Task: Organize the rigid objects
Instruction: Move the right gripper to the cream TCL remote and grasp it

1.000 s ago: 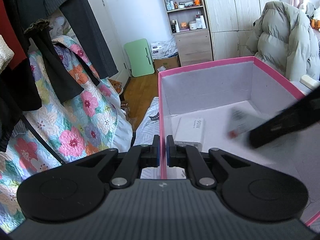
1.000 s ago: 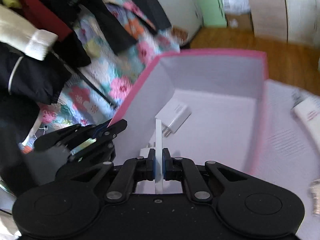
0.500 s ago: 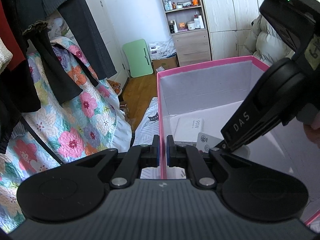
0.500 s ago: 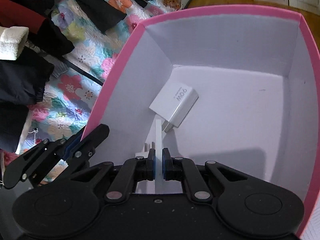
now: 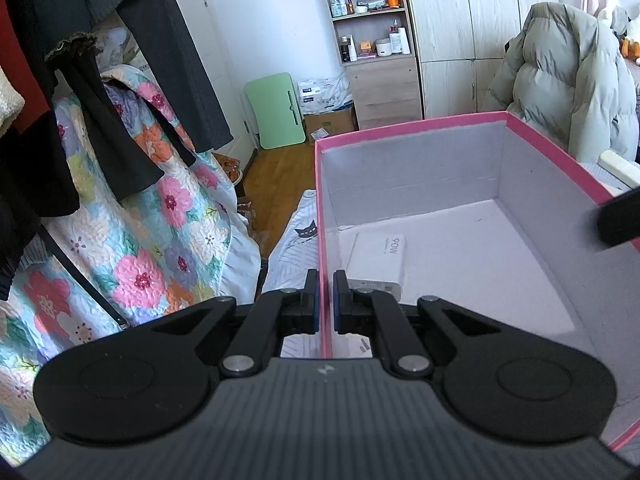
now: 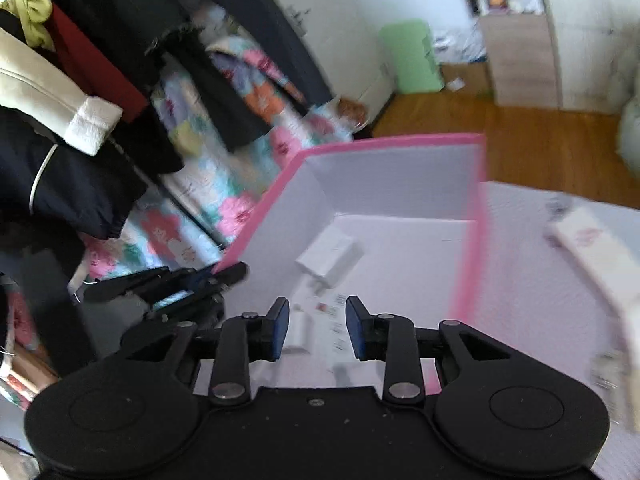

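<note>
A pink-rimmed box (image 5: 408,126) with a pale grey inside stands on the bed. My left gripper (image 5: 326,304) is shut on its left wall, also seen in the right wrist view as the left gripper (image 6: 216,280) clamped on the box rim (image 6: 256,236). A white charger (image 5: 376,260) lies on the box floor near that wall. My right gripper (image 6: 317,328) hangs above the near end of the box, its jaws opening with nothing pressed between them. A white card (image 6: 332,312) lies on the box floor below the gap, next to the charger (image 6: 330,258).
Dark clothes (image 5: 96,92) hang over a floral quilt (image 5: 152,240) to the left. A long white object (image 6: 588,248) lies on the bed right of the box. A puffy grey jacket (image 5: 568,76), a green board (image 5: 276,108) and shelves (image 5: 368,12) stand beyond.
My right gripper has let go of the white card, which now lies in the box, and has pulled back up and away from the box. The left gripper has not moved.
</note>
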The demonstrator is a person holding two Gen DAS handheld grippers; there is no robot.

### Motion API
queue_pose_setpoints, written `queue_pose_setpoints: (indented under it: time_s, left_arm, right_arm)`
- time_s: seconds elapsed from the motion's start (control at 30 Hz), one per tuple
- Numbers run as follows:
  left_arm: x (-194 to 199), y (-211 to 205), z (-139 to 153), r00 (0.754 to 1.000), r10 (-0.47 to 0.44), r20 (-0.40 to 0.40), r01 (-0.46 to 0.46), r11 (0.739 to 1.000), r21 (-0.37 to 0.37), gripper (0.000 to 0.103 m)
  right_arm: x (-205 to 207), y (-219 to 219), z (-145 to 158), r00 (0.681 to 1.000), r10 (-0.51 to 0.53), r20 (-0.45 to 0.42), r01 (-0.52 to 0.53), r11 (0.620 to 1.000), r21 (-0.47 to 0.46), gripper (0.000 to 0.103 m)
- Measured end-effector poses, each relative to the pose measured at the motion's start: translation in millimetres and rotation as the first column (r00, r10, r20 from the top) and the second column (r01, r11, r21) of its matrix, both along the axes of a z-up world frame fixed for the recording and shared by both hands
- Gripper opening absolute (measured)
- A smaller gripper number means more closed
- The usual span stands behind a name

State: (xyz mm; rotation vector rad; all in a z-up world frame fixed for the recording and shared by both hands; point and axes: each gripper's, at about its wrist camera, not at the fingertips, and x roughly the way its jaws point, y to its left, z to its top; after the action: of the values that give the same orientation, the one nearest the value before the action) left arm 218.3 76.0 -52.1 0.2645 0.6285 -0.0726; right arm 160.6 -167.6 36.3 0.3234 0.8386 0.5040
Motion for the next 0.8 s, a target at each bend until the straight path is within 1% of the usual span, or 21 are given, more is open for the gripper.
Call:
queue_pose_setpoints:
  time_s: [0.07,0.13,0.17,0.2,0.23,0.27,0.33,0.4,0.47,0.5,0.57,0.6,0.67,0.7,0.77,0.8]
  left_arm:
    - [0.0,-0.2,0.1,1.000,0.000,0.000,0.000,1.000,-0.002,0.005]
    - [0.5,-0.9,0.2,1.000,-0.002,0.000,0.002,1.000,-0.002,0.005]
    - [0.1,-1.3,0.5,1.000,-0.002,0.000,0.002,1.000,-0.004,0.005]
    - [0.1,-1.1,0.9,1.000,-0.003,0.000,0.003,1.000,-0.006,0.005]
    - [0.1,-1.1,0.9,1.000,-0.003,-0.001,0.003,1.000,-0.008,0.005]
    - [0.1,-1.3,0.9,1.000,-0.003,0.000,0.003,1.000,-0.005,0.005]
    - [-0.6,-2.4,0.7,1.000,-0.002,0.001,0.002,1.000,0.006,0.005]
    - [-0.9,-2.6,0.0,1.000,0.000,0.001,0.000,1.000,0.010,0.005]
    - [-1.1,-2.4,-0.1,1.000,0.000,0.001,0.000,1.000,0.008,0.005]
    - [-1.0,-2.6,-0.4,1.000,0.001,0.001,-0.001,1.000,0.007,0.005]
    - [-1.1,-2.8,-0.4,1.000,0.000,0.001,0.000,1.000,0.009,0.005]
    - [-1.1,-2.8,-0.4,1.000,0.000,0.001,0.000,1.000,0.013,0.005]
    - [-0.9,-2.8,-0.8,1.000,0.000,0.002,0.000,1.000,0.017,0.005]
    - [-0.8,-2.5,-0.9,1.000,0.000,0.002,0.000,1.000,0.016,0.005]
    - [-1.1,-2.4,-0.8,1.000,0.001,0.001,-0.001,1.000,0.005,0.005]
    - [-1.1,-2.0,-0.7,1.000,0.002,0.001,-0.002,1.000,0.000,0.005]
  right_arm:
    - [-11.3,-25.8,0.0,0.999,-0.050,-0.004,0.050,0.998,-0.033,0.038]
    - [-21.8,-52.3,-4.6,0.992,-0.121,-0.037,0.118,0.991,-0.058,0.039]
    - [-28.4,-64.0,-7.8,0.987,-0.155,-0.049,0.151,0.986,-0.063,0.040]
    - [-34.5,-74.7,-12.1,0.981,-0.184,-0.060,0.180,0.982,-0.064,0.042]
    - [-42.5,-87.8,-19.0,0.972,-0.226,-0.072,0.221,0.973,-0.069,0.046]
    - [-47.3,-97.7,-24.4,0.960,-0.266,-0.083,0.260,0.963,-0.074,0.047]
    - [-54.9,-117.0,-36.8,0.935,-0.342,-0.099,0.333,0.938,-0.096,0.052]
    - [-58.1,-126.7,-48.5,0.902,-0.422,-0.090,0.404,0.900,-0.165,0.053]
    - [-63.5,-132.8,-58.6,0.875,-0.481,-0.061,0.453,0.856,-0.250,0.057]
    - [-65.0,-134.3,-63.0,0.865,-0.499,-0.051,0.466,0.837,-0.287,0.060]
    - [-69.3,-141.7,-75.5,0.850,-0.524,-0.059,0.476,0.810,-0.343,0.061]
    - [-69.6,-144.2,-81.5,0.842,-0.534,-0.070,0.478,0.801,-0.361,0.061]
    - [-69.9,-150.4,-90.3,0.833,-0.545,-0.093,0.478,0.795,-0.375,0.061]
    - [-69.2,-151.9,-94.7,0.827,-0.551,-0.107,0.477,0.791,-0.382,0.062]
    - [-67.7,-154.8,-101.6,0.815,-0.570,-0.101,0.481,0.764,-0.430,0.067]
    - [-68.1,-154.3,-105.5,0.813,-0.571,-0.109,0.473,0.760,-0.446,0.067]
